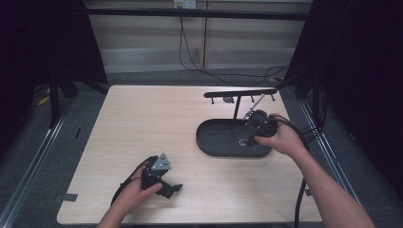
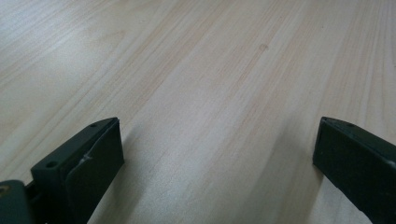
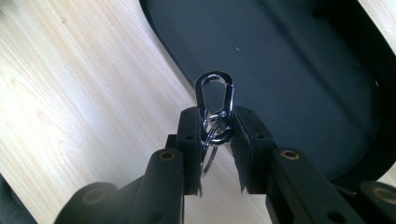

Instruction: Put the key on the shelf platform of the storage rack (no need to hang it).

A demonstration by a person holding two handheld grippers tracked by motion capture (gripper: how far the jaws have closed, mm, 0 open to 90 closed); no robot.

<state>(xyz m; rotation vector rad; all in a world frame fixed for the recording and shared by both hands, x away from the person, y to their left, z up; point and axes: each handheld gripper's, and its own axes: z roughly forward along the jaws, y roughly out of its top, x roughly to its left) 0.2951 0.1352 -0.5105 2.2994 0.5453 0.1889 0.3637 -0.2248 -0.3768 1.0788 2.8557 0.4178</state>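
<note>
A shiny metal snap clasp (image 3: 215, 95) with a ring under it stands up between the two black jaws of my right gripper (image 3: 214, 122), which is shut on it. In the high view that right gripper (image 1: 247, 138) hangs over the right part of a black oval tray (image 1: 216, 137). From the tray rises a thin black stand with a hook bar (image 1: 240, 93) across its top. My left gripper (image 1: 175, 188) rests low over the wooden table near the front left edge. Its jaws stand wide apart in the left gripper view (image 2: 219, 154), with bare wood between them.
The light wooden table (image 1: 142, 123) has open room across its left and middle. Black cables (image 1: 304, 130) trail from the right gripper off the right edge. Dark frame posts and curtains stand at both sides.
</note>
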